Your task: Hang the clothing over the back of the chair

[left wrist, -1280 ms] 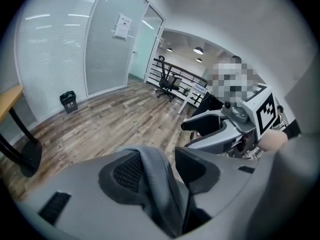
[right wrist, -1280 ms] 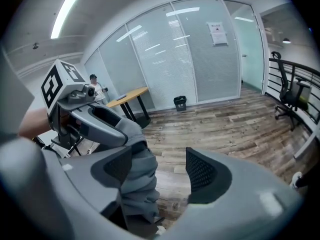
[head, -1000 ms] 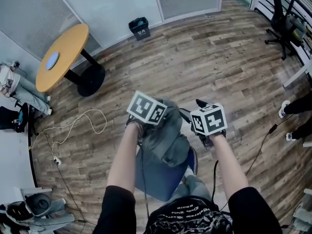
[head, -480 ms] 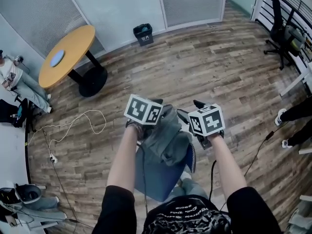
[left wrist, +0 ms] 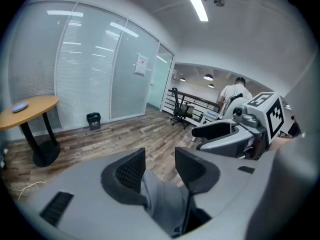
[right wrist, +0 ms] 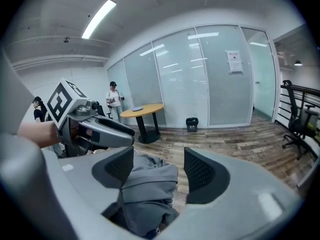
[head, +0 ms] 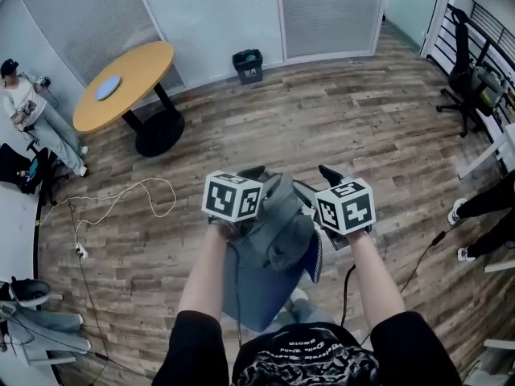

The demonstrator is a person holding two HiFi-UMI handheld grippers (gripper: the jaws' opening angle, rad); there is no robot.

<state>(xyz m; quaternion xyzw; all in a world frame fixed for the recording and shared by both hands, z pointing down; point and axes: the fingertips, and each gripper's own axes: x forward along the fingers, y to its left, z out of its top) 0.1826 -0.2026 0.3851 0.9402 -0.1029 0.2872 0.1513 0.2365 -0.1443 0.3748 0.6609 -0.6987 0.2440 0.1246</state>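
A bunched grey clothing item (head: 278,215) hangs between my two grippers, above a blue chair (head: 257,296) right in front of me. My left gripper (head: 256,174) is on its left side. In the left gripper view the fabric (left wrist: 162,199) is pinched deep between the jaws of the left gripper (left wrist: 159,166), while the tips stand apart. My right gripper (head: 315,182) is at the clothing's right side. In the right gripper view the fabric (right wrist: 147,189) lies against the left pad of the right gripper (right wrist: 159,166), and a gap shows before the other pad.
A round wooden table (head: 121,83) and a black bin (head: 248,64) stand by the glass wall. A white cable (head: 121,199) trails across the floor at left. An office chair (head: 471,71) stands far right. A person (head: 28,111) is at the left edge, and someone's legs (head: 483,203) at the right.
Both grippers have risen together with the grey clothing between them, and their marker cubes look larger. The head view has tilted up and shows more of the glass wall.
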